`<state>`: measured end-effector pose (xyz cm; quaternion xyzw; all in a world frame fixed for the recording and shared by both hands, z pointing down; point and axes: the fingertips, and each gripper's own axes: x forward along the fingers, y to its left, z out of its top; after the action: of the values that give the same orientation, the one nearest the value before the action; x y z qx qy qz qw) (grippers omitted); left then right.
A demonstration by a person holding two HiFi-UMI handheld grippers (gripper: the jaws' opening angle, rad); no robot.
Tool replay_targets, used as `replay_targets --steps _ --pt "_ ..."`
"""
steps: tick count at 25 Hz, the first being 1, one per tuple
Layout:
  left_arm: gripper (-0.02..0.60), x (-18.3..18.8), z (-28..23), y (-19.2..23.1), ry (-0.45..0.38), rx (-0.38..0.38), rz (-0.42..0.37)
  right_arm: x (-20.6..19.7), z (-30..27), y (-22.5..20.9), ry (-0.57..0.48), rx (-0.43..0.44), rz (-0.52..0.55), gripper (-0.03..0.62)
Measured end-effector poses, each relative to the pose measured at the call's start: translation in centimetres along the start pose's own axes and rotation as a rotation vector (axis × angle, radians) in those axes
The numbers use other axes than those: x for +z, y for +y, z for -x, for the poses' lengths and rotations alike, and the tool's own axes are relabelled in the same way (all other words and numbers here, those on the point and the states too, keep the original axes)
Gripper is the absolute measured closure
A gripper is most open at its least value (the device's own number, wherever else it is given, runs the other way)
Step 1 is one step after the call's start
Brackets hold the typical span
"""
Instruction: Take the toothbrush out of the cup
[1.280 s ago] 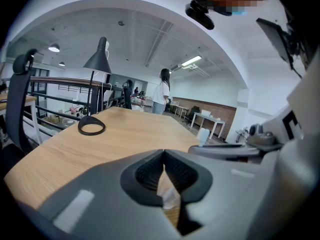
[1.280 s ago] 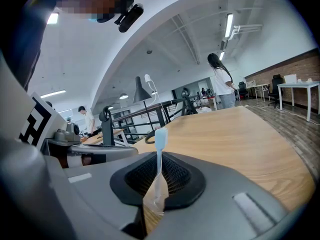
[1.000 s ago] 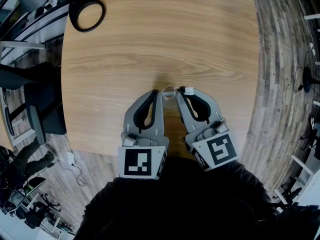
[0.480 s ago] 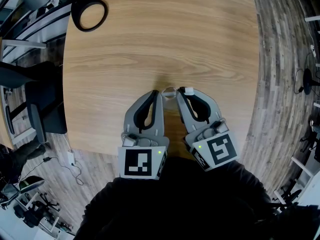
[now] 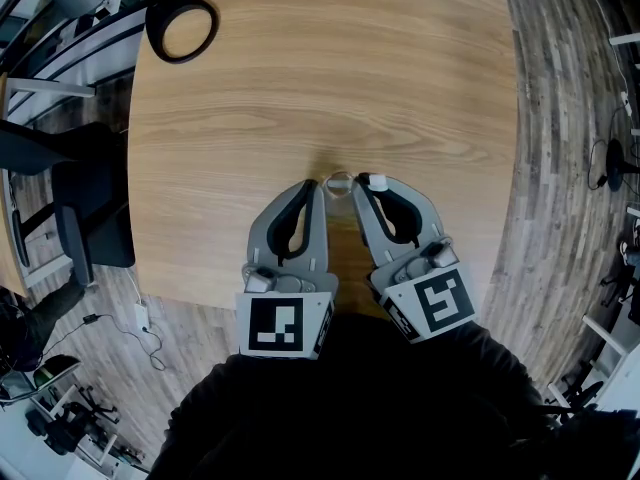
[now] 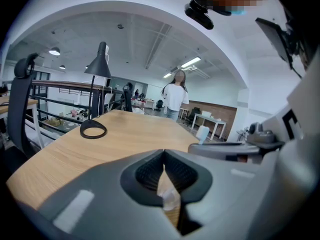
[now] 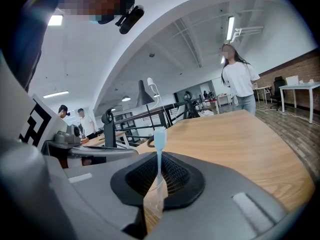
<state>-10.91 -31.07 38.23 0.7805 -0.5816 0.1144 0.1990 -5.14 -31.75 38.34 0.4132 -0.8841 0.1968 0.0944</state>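
A small clear cup (image 5: 338,182) stands near the wooden table's (image 5: 330,78) front edge, between the tips of both grippers. My left gripper (image 5: 318,188) is shut, and the cup's clear wall (image 6: 170,199) shows pinched between its pads (image 6: 150,176). My right gripper (image 5: 362,186) is shut on the white toothbrush (image 7: 159,139). The brush stands upright between its jaws, the head above them and the handle running down into the cup (image 7: 156,196). From the left gripper view the toothbrush head (image 6: 202,133) shows above the right gripper's body.
A black ring-shaped lamp base (image 5: 181,27) sits at the table's far left corner, with its lamp arm (image 6: 98,71) rising above. A dark office chair (image 5: 70,228) stands left of the table. A person (image 7: 239,81) stands beyond the far end.
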Motion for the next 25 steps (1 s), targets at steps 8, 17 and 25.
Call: replay_targets --steps 8,17,25 --pt "0.574 0.6 0.6 -0.1 -0.012 0.008 -0.007 0.7 0.5 0.3 -0.021 0.002 0.014 0.574" --pt "0.574 1.6 2.2 -0.6 -0.052 0.007 -0.017 2.1 1.5 1.5 -0.066 0.009 0.036 0.574" --pt "0.574 3.0 4.4 -1.6 -0.098 0.002 -0.038 3.7 3.6 3.0 -0.119 0.006 0.067 0.574"
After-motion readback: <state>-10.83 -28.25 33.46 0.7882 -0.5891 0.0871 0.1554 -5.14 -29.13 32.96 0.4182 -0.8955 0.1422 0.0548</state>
